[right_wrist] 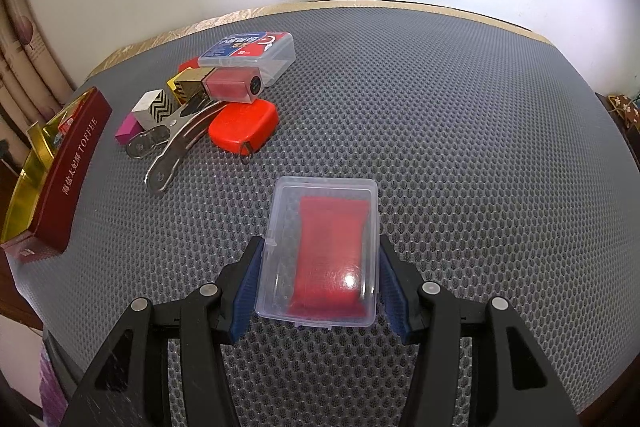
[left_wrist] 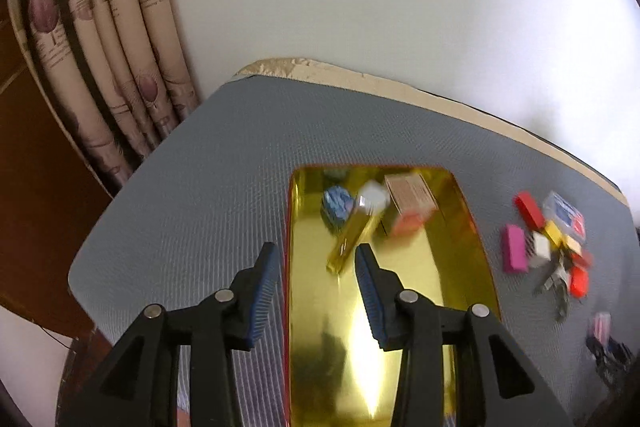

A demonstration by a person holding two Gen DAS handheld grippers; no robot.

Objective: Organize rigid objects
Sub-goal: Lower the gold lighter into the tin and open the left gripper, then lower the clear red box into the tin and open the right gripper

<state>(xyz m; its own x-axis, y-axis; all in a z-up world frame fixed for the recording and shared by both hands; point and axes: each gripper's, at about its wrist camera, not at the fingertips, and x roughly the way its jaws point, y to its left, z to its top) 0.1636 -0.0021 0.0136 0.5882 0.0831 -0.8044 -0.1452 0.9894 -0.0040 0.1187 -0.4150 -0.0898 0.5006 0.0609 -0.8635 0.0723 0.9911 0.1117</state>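
left claw (left_wrist: 316, 281): jaws apart, nothing between the blue pads, hanging over the near-left rim of the gold tin

gold tin (left_wrist: 472, 259): open, shiny inside, right under and ahead of the left claw; from the right wrist view it's way off to the left of that claw, dark red wall with "TOFFEE" on it

gold stick thing (left_wrist: 350, 241): lying slanted in the tin just past the left claw's tips, white cap at the far end. Blurry, can't say what it is

other stuff in tin: blue lump (left_wrist: 337, 205) and a brown-and-red box (left_wrist: 410, 205), further ahead of the left claw

right claw (right_wrist: 318, 287): clamped on the clear case, pads pressing both long sides

clear case (right_wrist: 320, 251): plastic, red thing inside, sticking out ahead of the right claw, over the grey mat (right_wrist: 460, 147)

loose pile: ahead and left of the right claw, well apart from it. Red tape measure (right_wrist: 242, 125), metal clip (right_wrist: 176, 143), zigzag block (right_wrist: 156, 107), pink block (right_wrist: 127, 129), second clear box (right_wrist: 250, 53) at the back
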